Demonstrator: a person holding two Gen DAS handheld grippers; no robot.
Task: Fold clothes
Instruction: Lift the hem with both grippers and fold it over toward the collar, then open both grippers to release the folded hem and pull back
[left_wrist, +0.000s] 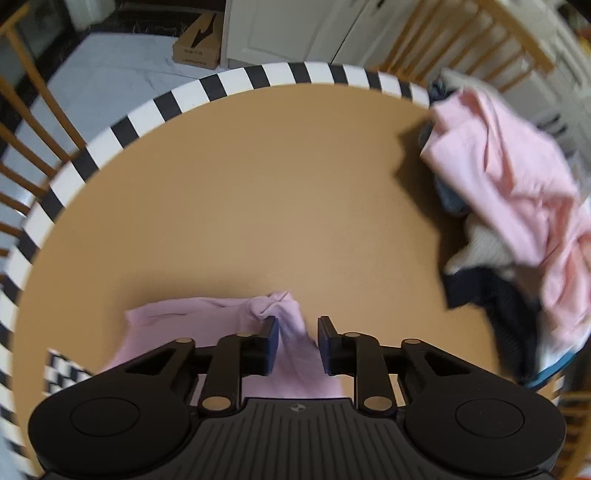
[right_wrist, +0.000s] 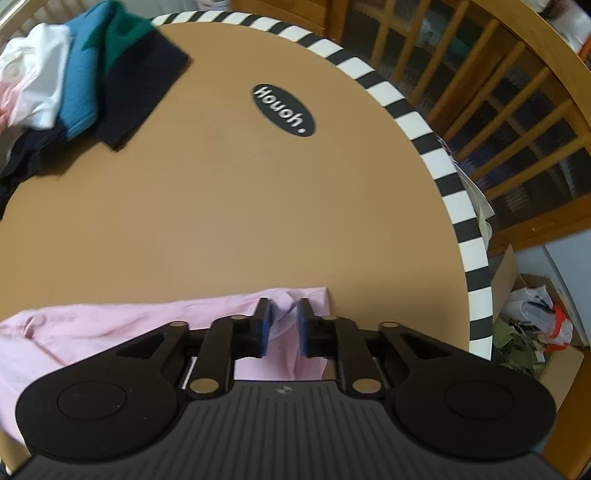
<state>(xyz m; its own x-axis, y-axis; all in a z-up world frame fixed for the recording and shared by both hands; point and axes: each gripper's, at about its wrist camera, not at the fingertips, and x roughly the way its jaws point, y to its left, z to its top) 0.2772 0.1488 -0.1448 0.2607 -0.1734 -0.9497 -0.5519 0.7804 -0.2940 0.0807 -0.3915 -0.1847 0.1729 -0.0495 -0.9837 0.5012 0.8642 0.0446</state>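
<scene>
A lilac-pink garment lies flat near the front edge of the round tan table. My left gripper points down over one bunched corner of it. Its jaws stand apart, the cloth rises between them, and only the left pad brushes the fabric. In the right wrist view the same garment stretches off to the left. My right gripper stands open over its other corner, with a small raised fold loose between the blue pads.
A heap of clothes, pink on top, sits at the table's right side; it shows again as a heap of clothes in blue, green, navy and white. A black oval sticker marks the table. Wooden chairs ring the striped rim.
</scene>
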